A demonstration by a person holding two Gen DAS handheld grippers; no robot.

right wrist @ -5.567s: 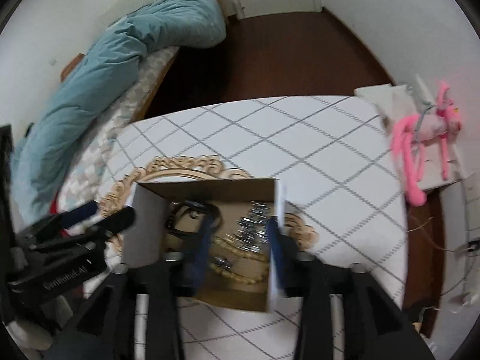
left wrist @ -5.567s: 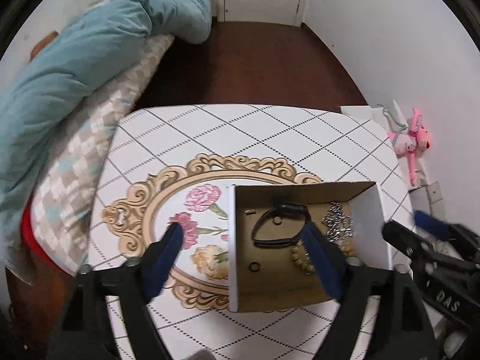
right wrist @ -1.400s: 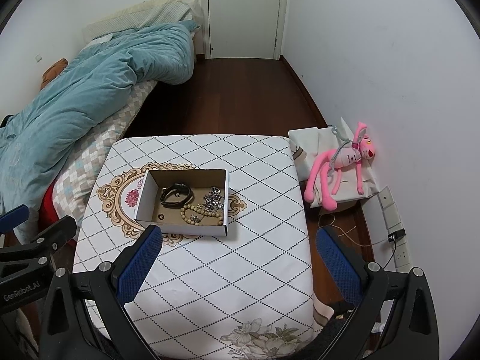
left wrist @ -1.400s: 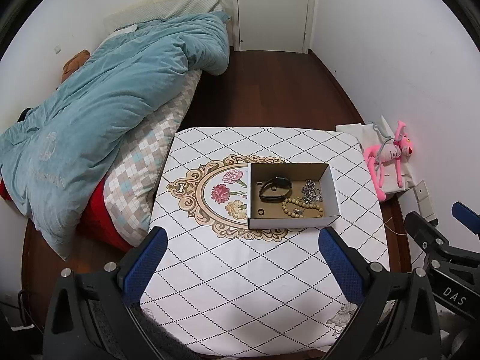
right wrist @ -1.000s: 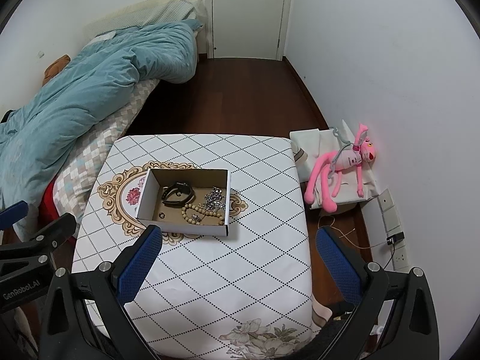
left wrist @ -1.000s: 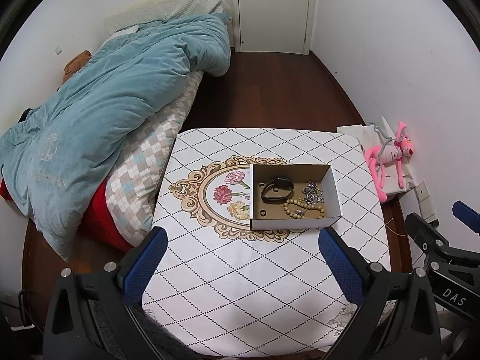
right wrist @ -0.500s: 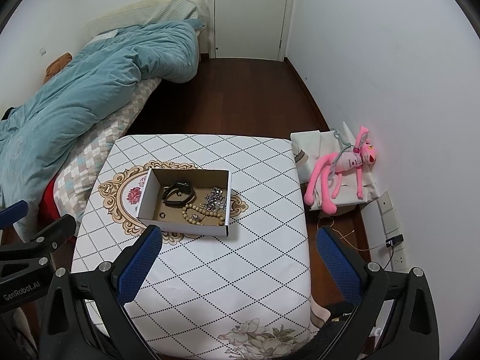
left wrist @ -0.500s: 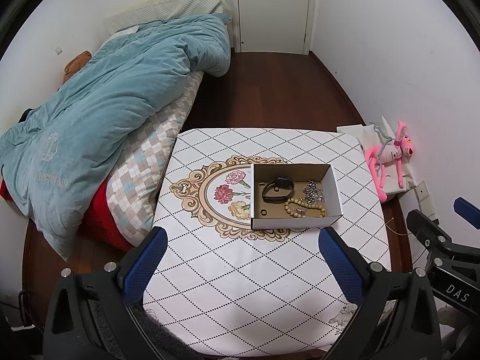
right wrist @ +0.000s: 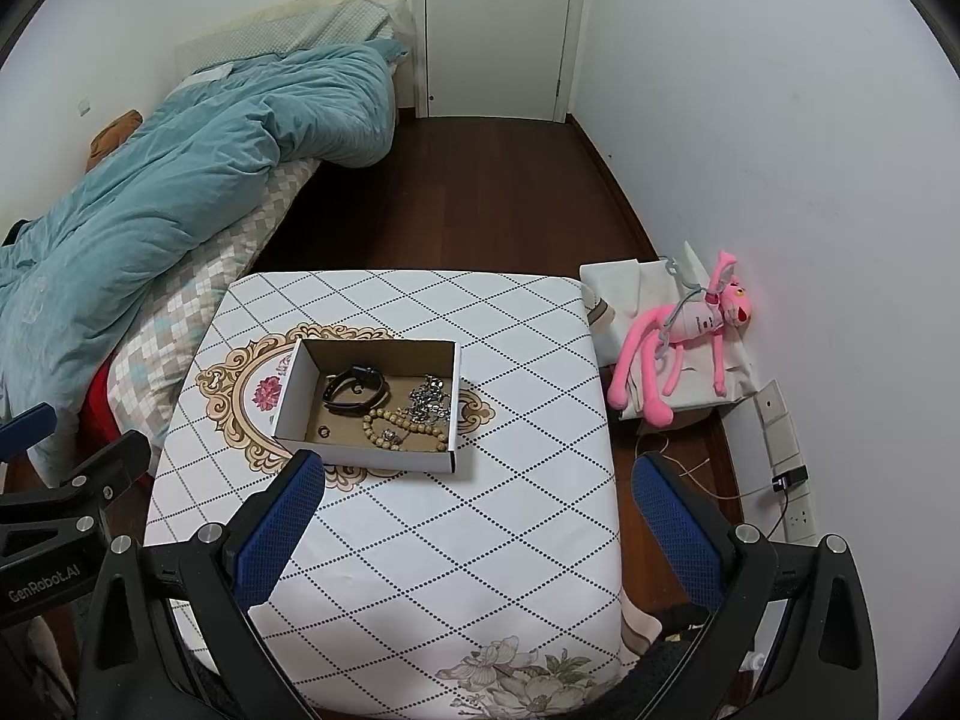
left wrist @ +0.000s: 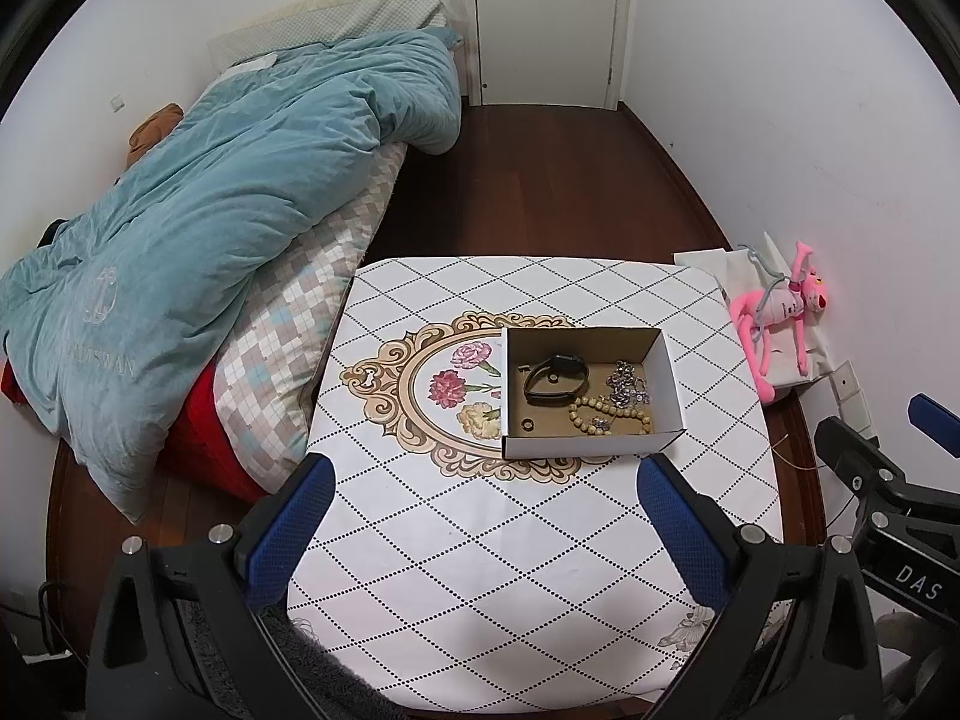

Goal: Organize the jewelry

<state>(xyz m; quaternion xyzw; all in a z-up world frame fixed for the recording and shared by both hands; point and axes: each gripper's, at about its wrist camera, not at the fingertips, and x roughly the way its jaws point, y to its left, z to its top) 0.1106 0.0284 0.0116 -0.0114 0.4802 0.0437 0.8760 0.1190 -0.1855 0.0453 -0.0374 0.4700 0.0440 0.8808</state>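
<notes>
An open cardboard box (left wrist: pixel 671 381) (right wrist: pixel 294 387) sits on the patterned table. It holds a black band (left wrist: pixel 555 381) (right wrist: pixel 355 391), a beaded bracelet (left wrist: pixel 609 417) (right wrist: pixel 405 422), a silver chain (left wrist: pixel 627 383) (right wrist: pixel 431 399) and a small ring (left wrist: pixel 527 423) (right wrist: pixel 324 433). My left gripper (left wrist: pixel 480 495) is open and empty, held high and back from the box. My right gripper (right wrist: pixel 474 498) is open and empty, also above the table's near part.
The table (left wrist: pixel 528 540) (right wrist: pixel 420 540) has a white diamond-patterned cloth. A bed with a teal duvet (left wrist: pixel 210 210) lies to the left. A pink plush toy (right wrist: pixel 690 330) on a white bag sits by the right wall. A white door (right wrist: pixel 498 30) is at the far end.
Since 5.6 s ago both grippers have pulled up and back from inside the box and opened wide. Over the last second the views barely shift.
</notes>
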